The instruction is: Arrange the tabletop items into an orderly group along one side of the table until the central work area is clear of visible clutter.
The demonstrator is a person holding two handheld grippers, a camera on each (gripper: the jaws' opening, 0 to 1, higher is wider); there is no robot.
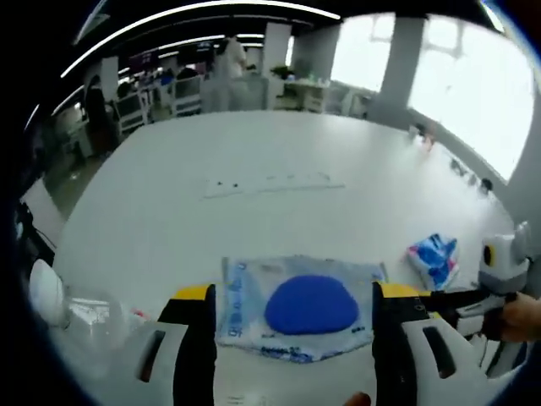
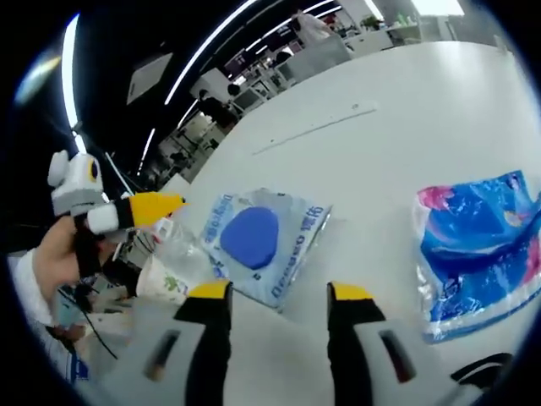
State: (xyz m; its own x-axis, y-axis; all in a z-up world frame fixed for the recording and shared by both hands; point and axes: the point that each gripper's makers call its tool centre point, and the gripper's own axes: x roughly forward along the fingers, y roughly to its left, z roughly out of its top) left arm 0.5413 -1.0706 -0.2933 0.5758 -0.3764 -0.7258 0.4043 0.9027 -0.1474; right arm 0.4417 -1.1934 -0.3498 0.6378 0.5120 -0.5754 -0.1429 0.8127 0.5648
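White worktop (image 1: 279,161) carries a clear flat packet with a blue oval pad (image 1: 297,308), lying between the left gripper's (image 1: 292,315) spread jaws. To grip cleanly, I'd close on the packet's edges; the right gripper (image 2: 277,292), also apart and empty, hovers just beside the packet, with a blue-and-white printed plastic pouch (image 2: 478,249) lying nearby.

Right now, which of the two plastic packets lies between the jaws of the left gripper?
The clear packet with the blue oval lies between the left gripper jaws. The blue and pink packet lies apart, off to the side.
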